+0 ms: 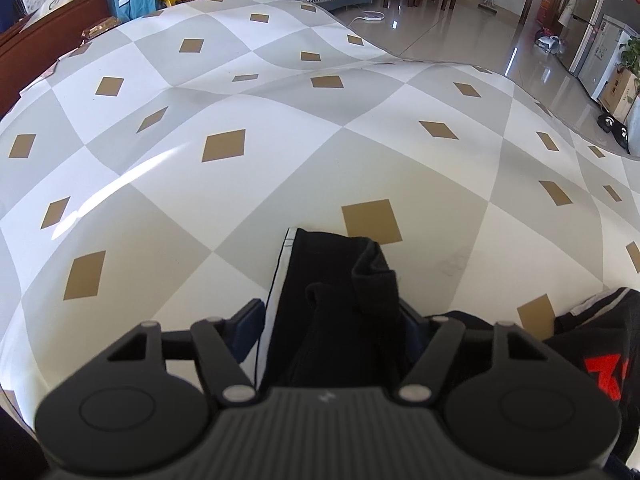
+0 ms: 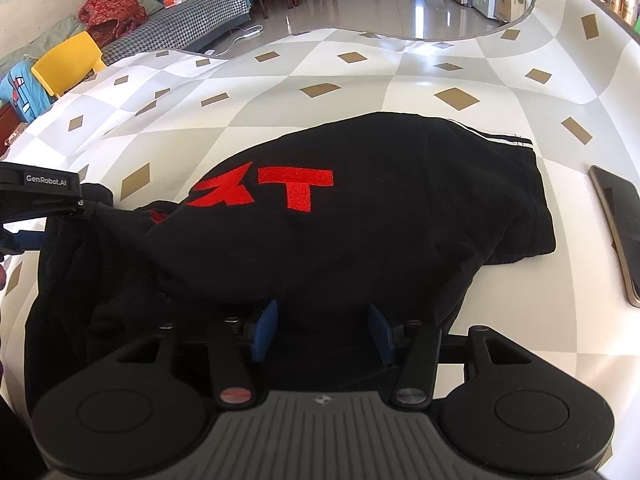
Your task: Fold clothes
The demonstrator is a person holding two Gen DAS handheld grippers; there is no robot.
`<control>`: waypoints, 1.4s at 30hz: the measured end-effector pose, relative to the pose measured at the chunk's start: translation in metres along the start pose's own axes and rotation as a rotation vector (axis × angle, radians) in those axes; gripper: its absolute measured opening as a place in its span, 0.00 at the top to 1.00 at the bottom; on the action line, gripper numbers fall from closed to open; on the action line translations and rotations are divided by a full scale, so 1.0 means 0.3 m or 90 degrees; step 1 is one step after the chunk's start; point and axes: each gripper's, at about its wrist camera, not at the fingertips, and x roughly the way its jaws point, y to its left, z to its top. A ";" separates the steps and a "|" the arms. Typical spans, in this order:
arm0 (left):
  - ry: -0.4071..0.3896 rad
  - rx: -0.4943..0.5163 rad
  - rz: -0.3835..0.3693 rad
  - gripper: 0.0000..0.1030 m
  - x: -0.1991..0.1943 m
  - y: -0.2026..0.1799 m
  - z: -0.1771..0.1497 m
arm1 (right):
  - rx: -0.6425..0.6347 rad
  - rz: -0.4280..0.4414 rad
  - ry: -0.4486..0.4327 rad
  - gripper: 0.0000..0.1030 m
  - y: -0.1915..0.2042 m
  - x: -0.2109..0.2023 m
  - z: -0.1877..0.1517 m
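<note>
A black garment (image 2: 360, 220) with red letters and a white-striped sleeve lies mounded on the checked tablecloth (image 2: 360, 80). Its near hem drapes over the tips of my right gripper (image 2: 323, 328), whose blue pads (image 2: 266, 332) stand apart with cloth between them. My left gripper (image 1: 332, 316) has its jaws wide apart, and a bunched sleeve (image 1: 336, 280) with a white stripe fills the gap and touches both pads. The right wrist view shows the left gripper (image 2: 44, 200) at the garment's left end, where the cloth rises to it. The red print (image 1: 600, 364) shows at the lower right of the left wrist view.
A phone (image 2: 618, 232) lies face up on the table, right of the garment. The tablecloth (image 1: 200, 200) stretches ahead, rippled near its far edge. A yellow chair (image 2: 68, 60) and a sofa (image 2: 180, 28) stand beyond the table, with shiny floor further off.
</note>
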 end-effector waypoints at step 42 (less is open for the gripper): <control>0.053 -0.108 -0.097 0.03 0.031 0.116 0.021 | -0.100 0.108 -0.171 0.52 0.136 -0.100 0.028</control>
